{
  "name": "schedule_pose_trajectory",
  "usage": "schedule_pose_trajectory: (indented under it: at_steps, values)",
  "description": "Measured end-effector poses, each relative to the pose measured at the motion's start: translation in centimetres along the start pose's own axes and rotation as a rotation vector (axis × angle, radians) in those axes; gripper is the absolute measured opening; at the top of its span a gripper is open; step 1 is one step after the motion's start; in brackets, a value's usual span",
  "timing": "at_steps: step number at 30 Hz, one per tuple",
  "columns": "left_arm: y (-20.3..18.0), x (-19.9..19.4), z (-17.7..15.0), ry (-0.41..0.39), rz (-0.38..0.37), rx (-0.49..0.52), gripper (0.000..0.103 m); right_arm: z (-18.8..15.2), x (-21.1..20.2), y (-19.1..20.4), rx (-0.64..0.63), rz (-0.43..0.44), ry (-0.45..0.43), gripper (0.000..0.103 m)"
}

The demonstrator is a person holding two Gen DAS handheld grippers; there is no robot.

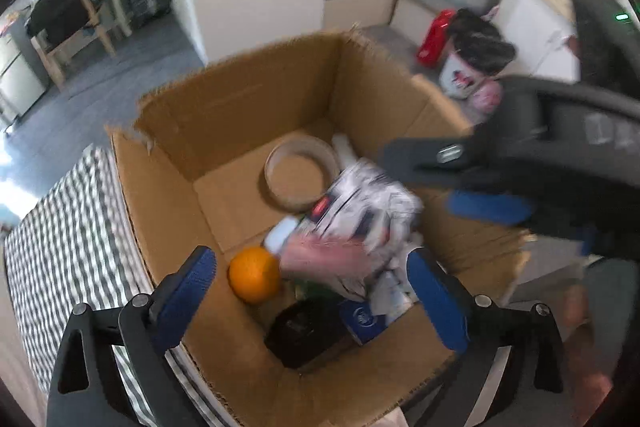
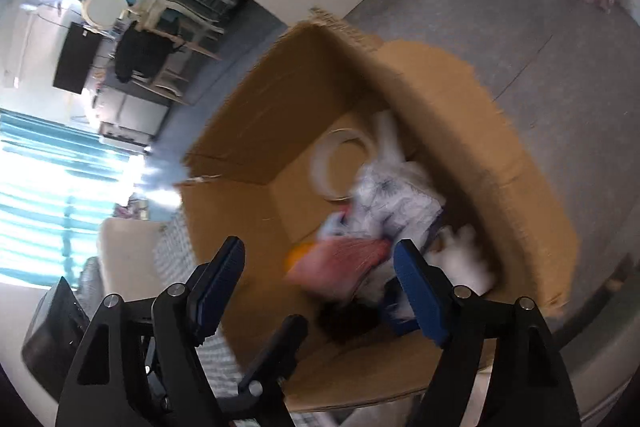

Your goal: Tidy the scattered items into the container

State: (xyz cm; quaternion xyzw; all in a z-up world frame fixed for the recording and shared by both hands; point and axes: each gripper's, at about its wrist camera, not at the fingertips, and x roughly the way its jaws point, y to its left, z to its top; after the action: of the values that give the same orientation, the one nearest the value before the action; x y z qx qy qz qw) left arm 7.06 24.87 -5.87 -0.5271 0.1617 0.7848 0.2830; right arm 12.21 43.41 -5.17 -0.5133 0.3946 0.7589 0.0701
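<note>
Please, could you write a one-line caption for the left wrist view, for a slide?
Open left gripper above a cardboard box holding an orange, tape roll and crumpled packets.

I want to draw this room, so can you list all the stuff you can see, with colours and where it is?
box: one, brown cardboard, open, middle
orange: one, orange, inside box
tape ring: one, pale, on box floor
packet: one, white printed with blurred pink end, on top of pile in box
dark item: one, black, near box corner
checked cloth: one, black-white, beside box
bucket: one, white, black bag, on floor
left gripper: blue pads, open above box
right gripper: blue pads, open above box
</note>
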Motion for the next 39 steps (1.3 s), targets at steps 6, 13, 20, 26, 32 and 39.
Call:
schedule_pose_trajectory:
  at_steps: [6,13,20,26,32,39]
  values:
    - [1.4,1.2,0.1,0.066,0.088,-0.059,0.099,0.9,-1.1,-0.6,-0.087,-0.095,-0.015,0.077]
    - [2.0,0.8,1.1,0.089,0.179,-0.077,0.099,1.7,-1.6,-0.2,-0.156,-0.127,-0.011,0.077]
    - [3.0,-0.2,2.1,0.088,0.302,-0.115,0.099,1.7,-2.5,1.6,-0.257,-0.217,-0.045,0.077]
    - [4.5,-0.3,1.4,0.093,0.300,-0.175,0.099,1.1,-2.0,2.6,-0.317,-0.248,-0.036,0.077]
    - [5.6,-0.1,0.8,0.105,0.300,-0.206,0.099,0.6,-1.3,2.8,-0.335,-0.272,-0.019,0.077]
    - [5.3,-0.3,1.1,0.094,0.288,-0.208,0.099,0.4,-0.9,3.0,-0.347,-0.289,-0.010,0.077]
